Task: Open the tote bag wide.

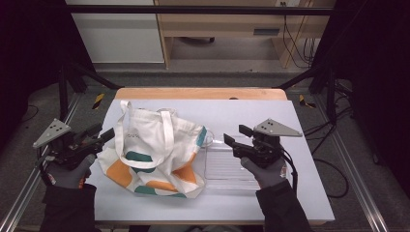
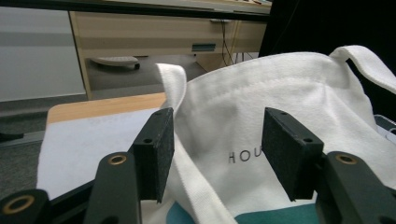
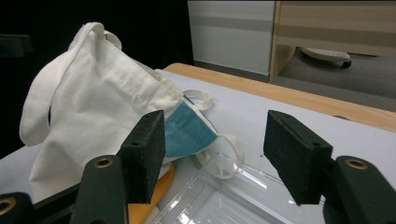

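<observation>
Nearby, limp canvas tote (image 1: pixel 154 152) touches ribbed clear tray (image 1: pixel 231 166).

The tote bag (image 1: pixel 152 152) lies on the table (image 1: pixel 251 116) ahead of me, left of the middle, with the clear tray (image 1: pixel 227 166) touching its right side and one handle (image 3: pixel 222 154) draped over the tray's near corner. My left gripper (image 1: pixel 104 135) sits just off the bag's left edge, apart from it, and my right gripper (image 1: pixel 234 135) hangs over the tray's left part, both pointing inward at the bag. Beyond the table's far edge stands a desk (image 1: pixel 232 24) on the floor.
</observation>
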Demonstrator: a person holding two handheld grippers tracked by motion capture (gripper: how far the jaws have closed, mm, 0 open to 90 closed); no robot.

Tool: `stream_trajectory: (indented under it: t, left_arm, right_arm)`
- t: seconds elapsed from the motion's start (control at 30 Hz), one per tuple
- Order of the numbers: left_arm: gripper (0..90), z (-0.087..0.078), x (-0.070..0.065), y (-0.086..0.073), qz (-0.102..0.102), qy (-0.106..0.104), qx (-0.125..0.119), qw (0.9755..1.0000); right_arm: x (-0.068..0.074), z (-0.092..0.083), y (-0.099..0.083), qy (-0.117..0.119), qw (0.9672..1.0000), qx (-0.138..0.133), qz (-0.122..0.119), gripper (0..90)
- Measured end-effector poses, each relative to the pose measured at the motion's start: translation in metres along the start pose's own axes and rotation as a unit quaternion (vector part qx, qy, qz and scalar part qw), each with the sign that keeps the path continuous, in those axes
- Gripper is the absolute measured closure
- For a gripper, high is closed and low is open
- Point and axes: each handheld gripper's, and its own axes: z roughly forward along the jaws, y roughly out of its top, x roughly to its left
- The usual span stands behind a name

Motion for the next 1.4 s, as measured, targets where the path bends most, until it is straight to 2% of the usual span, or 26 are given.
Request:
stream_trajectory:
  t: [0.3, 0.5, 0.8, 0.93, 1.13, 1.17, 1.4]
  left_arm:
    - [44.3, 0.02, -0.016, -0.007, 0.017, -0.013, 0.025, 0.9995]
    - [44.3, 0.024, -0.019, -0.012, 0.023, -0.014, 0.036, 0.999]
    - [44.6, 0.037, -0.022, -0.023, 0.039, -0.019, 0.066, 0.9969]
    - [44.9, 0.042, -0.021, -0.026, 0.039, -0.018, 0.076, 0.9962]
    - [50.6, 0.048, -0.017, -0.031, 0.036, -0.012, 0.09, 0.9952]
    - [55.3, 0.048, -0.016, -0.032, 0.033, -0.011, 0.091, 0.9952]
    - [69.4, 0.048, -0.015, -0.033, 0.031, -0.009, 0.093, 0.9952]
  right_arm:
    - [0.01, 0.009, -0.003, 0.012, 0.9998, 0.009, -0.009, 40.9]
    - [0.013, 0.011, -0.004, 0.02, 0.9997, 0.011, -0.007, 41.8]
    - [0.022, 0.021, -0.008, 0.035, 0.999, 0.025, -0.013, 44.1]
    - [0.028, 0.024, -0.009, 0.043, 0.9986, 0.028, -0.016, 45.9]
    - [0.036, 0.031, -0.011, 0.055, 0.9977, 0.034, -0.021, 48.7]
    - [0.038, 0.034, -0.012, 0.058, 0.9974, 0.036, -0.022, 49.8]
    - [0.045, 0.04, -0.013, 0.07, 0.9963, 0.043, -0.025, 51.8]
